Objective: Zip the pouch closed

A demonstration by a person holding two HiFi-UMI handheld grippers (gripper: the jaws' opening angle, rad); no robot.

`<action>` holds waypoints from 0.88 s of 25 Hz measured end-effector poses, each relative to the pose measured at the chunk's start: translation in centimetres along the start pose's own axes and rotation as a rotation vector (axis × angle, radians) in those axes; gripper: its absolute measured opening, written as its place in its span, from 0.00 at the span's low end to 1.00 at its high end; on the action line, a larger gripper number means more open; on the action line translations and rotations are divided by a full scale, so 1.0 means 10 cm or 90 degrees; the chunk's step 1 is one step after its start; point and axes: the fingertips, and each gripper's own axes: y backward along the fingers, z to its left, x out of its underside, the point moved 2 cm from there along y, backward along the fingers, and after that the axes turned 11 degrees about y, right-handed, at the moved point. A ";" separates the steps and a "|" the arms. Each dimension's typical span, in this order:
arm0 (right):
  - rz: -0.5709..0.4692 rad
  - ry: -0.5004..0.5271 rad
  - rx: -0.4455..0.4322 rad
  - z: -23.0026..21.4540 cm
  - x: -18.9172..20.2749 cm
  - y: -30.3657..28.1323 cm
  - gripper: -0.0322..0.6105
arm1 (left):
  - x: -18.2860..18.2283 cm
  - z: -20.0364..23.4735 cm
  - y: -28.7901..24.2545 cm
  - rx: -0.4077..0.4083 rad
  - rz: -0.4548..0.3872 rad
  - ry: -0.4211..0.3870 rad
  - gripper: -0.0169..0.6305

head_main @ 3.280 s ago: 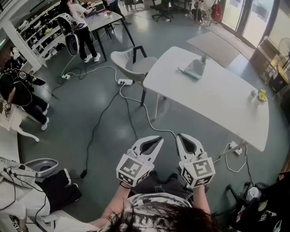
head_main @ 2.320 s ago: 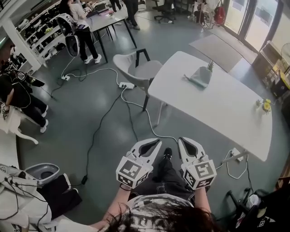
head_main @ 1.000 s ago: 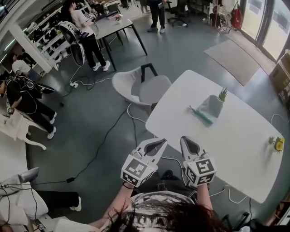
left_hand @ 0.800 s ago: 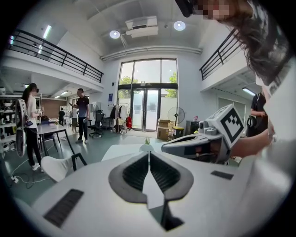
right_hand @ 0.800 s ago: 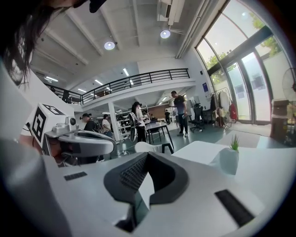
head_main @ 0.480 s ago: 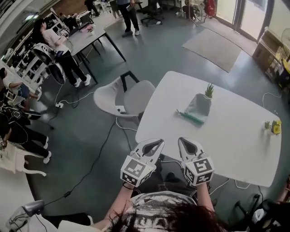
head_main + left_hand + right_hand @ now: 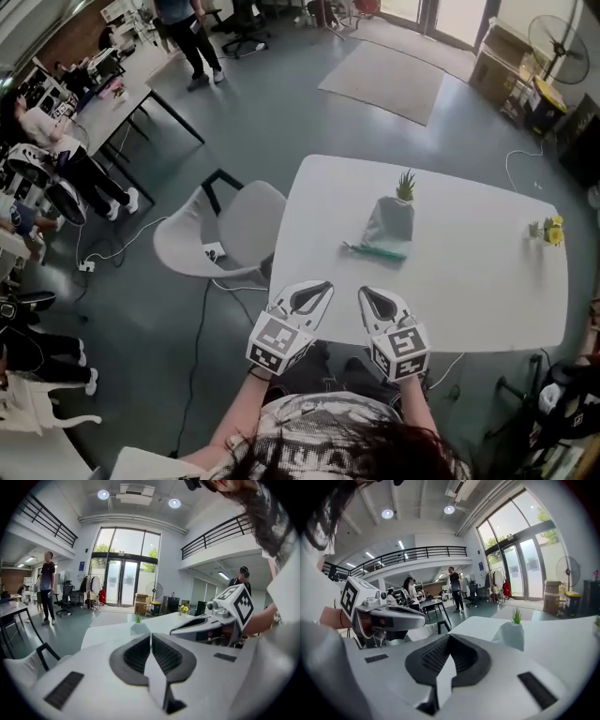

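The pouch (image 7: 387,225) is pale grey-green with a green leafy tuft on top, and it stands on the white table (image 7: 487,281). A teal strip lies at its near foot. Both grippers hover side by side at the table's near edge, well short of the pouch. My left gripper (image 7: 323,285) is shut and holds nothing. My right gripper (image 7: 366,292) is likewise shut and empty. The left gripper view shows the pouch (image 7: 139,628) far beyond the closed jaws of the left gripper (image 7: 151,635). In the right gripper view the pouch (image 7: 512,635) sits ahead to the right of the right gripper (image 7: 449,637).
A grey chair (image 7: 228,232) stands at the table's left side. A small yellow flower pot (image 7: 549,230) sits at the table's far right. Cables trail on the floor by the chair. People stand at a desk (image 7: 112,103) far left; a fan (image 7: 553,37) stands at the back right.
The person has walked up to the table, which now lies just beyond both grippers, the pouch straight ahead. Both grippers stayed shut and side by side.
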 end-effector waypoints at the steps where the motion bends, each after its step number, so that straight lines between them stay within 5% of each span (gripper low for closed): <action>1: 0.001 -0.003 0.008 -0.02 0.01 -0.04 0.05 | 0.02 0.06 -0.05 0.012 0.007 -0.001 0.05; 16: 0.056 -0.065 0.111 -0.40 0.53 -0.45 0.05 | 0.44 0.70 -1.03 0.129 0.167 -0.113 0.07; 22: 0.080 -0.106 0.136 -0.44 0.69 -0.55 0.05 | 0.68 0.94 -1.48 0.177 0.257 -0.173 0.22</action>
